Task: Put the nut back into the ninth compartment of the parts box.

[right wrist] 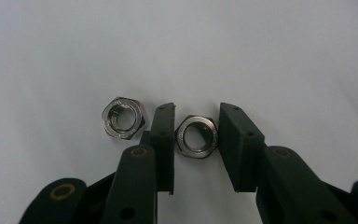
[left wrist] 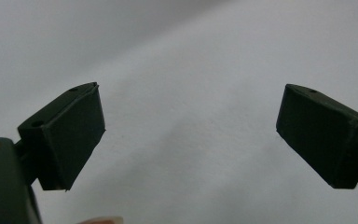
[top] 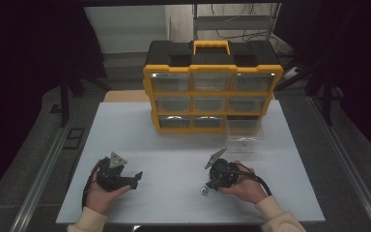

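Yellow-and-black drawer organizer point(top: 212, 87) stands at 12 o'clock on the white desk point(top: 174, 154); drawer contents indistinct. One clear drawer point(top: 244, 135) sits out on the desk at its lower right (contents unclear). Left claw point(left wrist: 191, 135) gapes wide, empty. Right claw point(right wrist: 196, 140) clamps a steel hex nut point(right wrist: 196, 136); second nut point(right wrist: 123, 118) lies at its 9 o'clock.

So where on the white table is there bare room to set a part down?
The white table is bare left of the organizer, down to the left gripper, and between the two grippers. It is crowded near the right gripper, closed around one hex nut with another beside it, and around the pulled-out clear drawer.
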